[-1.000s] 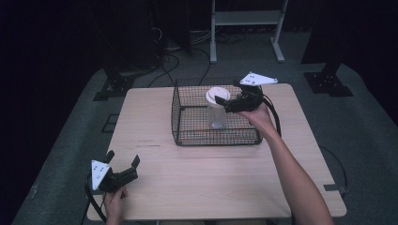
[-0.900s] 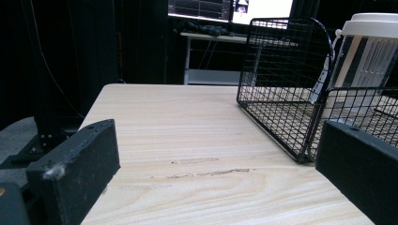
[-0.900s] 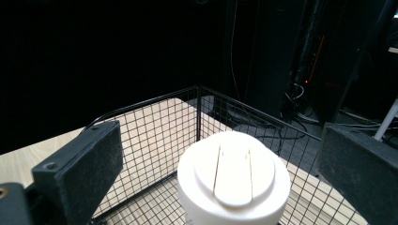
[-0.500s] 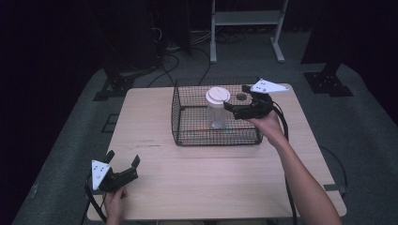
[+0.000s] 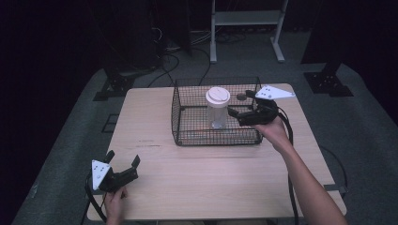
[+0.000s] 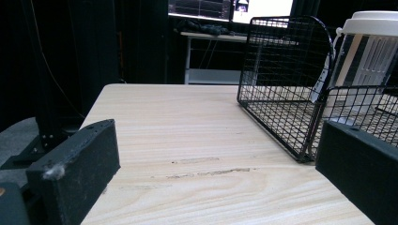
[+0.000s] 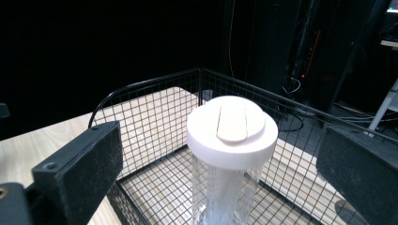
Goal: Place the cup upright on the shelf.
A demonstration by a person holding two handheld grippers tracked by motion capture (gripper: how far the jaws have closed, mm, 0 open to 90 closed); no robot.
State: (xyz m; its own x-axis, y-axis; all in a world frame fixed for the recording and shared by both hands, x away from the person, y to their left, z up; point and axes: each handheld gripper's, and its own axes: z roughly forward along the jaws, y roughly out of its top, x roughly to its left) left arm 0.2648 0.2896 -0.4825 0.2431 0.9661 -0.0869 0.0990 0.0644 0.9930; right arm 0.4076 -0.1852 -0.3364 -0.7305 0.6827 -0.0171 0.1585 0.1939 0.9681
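Note:
A clear jar with a white lid (image 5: 217,106) (image 7: 231,140) stands upright inside a black wire basket (image 5: 187,136) (image 7: 155,112) (image 6: 286,70) at the back middle of the table. My right gripper (image 5: 238,110) (image 7: 220,173) hovers open just right of the jar, above the basket's right side, with nothing held. At the table's front left corner my left gripper (image 5: 123,167) (image 6: 216,178) rests open and empty, facing the basket. The jar (image 6: 371,51) shows through the mesh at the upper right of the left gripper view.
The light wooden table (image 5: 202,178) has bare room in front of and left of the basket. A small dark round thing (image 5: 241,97) lies behind the basket. A white shelf frame (image 5: 244,28) and cables stand on the dark floor beyond.
My right gripper has let go of the jar and drawn back to the right and slightly toward the person. The jar stays upright in the basket. The left gripper has not moved.

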